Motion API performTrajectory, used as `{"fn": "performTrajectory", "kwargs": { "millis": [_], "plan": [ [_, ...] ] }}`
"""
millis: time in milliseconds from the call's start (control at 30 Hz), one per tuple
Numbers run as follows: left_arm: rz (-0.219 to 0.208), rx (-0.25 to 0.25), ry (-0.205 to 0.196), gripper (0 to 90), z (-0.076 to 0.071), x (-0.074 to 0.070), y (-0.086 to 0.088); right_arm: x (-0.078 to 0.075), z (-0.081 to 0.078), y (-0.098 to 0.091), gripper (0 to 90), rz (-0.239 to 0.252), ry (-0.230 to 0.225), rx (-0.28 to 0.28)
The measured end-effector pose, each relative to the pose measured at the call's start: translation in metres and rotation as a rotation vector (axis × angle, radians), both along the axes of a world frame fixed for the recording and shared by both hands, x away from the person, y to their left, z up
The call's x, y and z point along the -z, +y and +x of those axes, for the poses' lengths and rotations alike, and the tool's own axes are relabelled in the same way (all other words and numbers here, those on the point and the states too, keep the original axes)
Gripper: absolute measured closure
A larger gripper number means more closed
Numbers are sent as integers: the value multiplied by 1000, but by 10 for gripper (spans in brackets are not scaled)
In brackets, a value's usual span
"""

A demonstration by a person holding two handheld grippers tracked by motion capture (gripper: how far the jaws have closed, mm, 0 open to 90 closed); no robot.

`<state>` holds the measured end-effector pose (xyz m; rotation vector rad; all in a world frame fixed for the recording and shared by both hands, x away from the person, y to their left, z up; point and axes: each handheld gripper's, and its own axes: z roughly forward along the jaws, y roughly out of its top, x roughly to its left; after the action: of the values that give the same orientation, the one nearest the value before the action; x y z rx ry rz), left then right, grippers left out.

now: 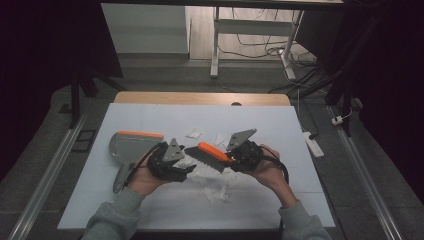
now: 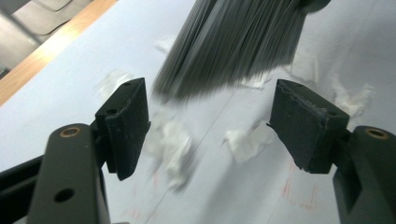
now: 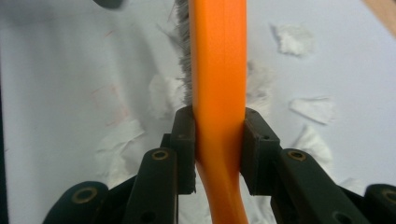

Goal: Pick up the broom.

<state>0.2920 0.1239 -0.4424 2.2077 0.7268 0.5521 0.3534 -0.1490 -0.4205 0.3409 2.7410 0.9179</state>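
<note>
A hand brush [image 1: 207, 152] with an orange handle [image 3: 219, 70] and grey bristles [image 2: 233, 42] hangs over the middle of the white table top [image 1: 280, 130]. My right gripper [image 1: 227, 159] [image 3: 218, 140] is shut on the handle, both pads pressing its sides. My left gripper [image 1: 187, 167] [image 2: 210, 126] stands open just left of the brush head, with the bristle tips ahead of its jaws and nothing between them. Torn white paper scraps [image 1: 217, 190] [image 2: 170, 147] [image 3: 292, 37] lie under and around the brush. A grey dustpan [image 1: 127, 145] with an orange lip rests on the table at the left.
The table's wooden far edge [image 1: 200, 97] runs behind the white surface. Beyond it stand a white desk frame [image 1: 215, 45] and loose cables on the floor. A power strip [image 1: 312, 142] lies off the table's right side.
</note>
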Motion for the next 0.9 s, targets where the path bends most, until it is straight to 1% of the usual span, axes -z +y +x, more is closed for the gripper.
{"fn": "performTrajectory", "kwargs": {
  "millis": [100, 167, 233, 300, 400, 467, 533, 667, 767, 900],
  "plan": [
    [-14, -46, 5, 286, -7, 2, 17, -2, 3, -4, 702, 32, -6, 20],
    [-17, -72, 5, 284, -13, 4, 28, -2, 6, -6, 701, 45, 6, 23],
    [-20, -93, 7, 284, -19, 7, 41, -2, 8, -9, 702, 54, 4, 40],
    [-24, -125, 10, 284, -26, 11, 55, -3, 10, -12, 701, 65, 1, 54],
    [-44, -168, 32, 284, -32, 21, 75, -6, 14, -19, 701, 81, -2, 85],
    [-55, -199, 51, 284, -33, 28, 86, -7, 15, -25, 701, 93, -3, 114],
    [-66, -226, 68, 282, -31, 33, 92, -7, 18, -29, 701, 98, -12, 138],
    [-108, -244, 94, 278, -29, 39, 101, -7, 22, -37, 701, 98, -12, 190],
    [-109, -262, 91, 277, -29, 43, 104, -5, 26, -43, 700, 96, -4, 212],
    [-111, -263, 94, 277, -29, 46, 104, -3, 29, -50, 700, 106, -5, 237]
  ]
}}
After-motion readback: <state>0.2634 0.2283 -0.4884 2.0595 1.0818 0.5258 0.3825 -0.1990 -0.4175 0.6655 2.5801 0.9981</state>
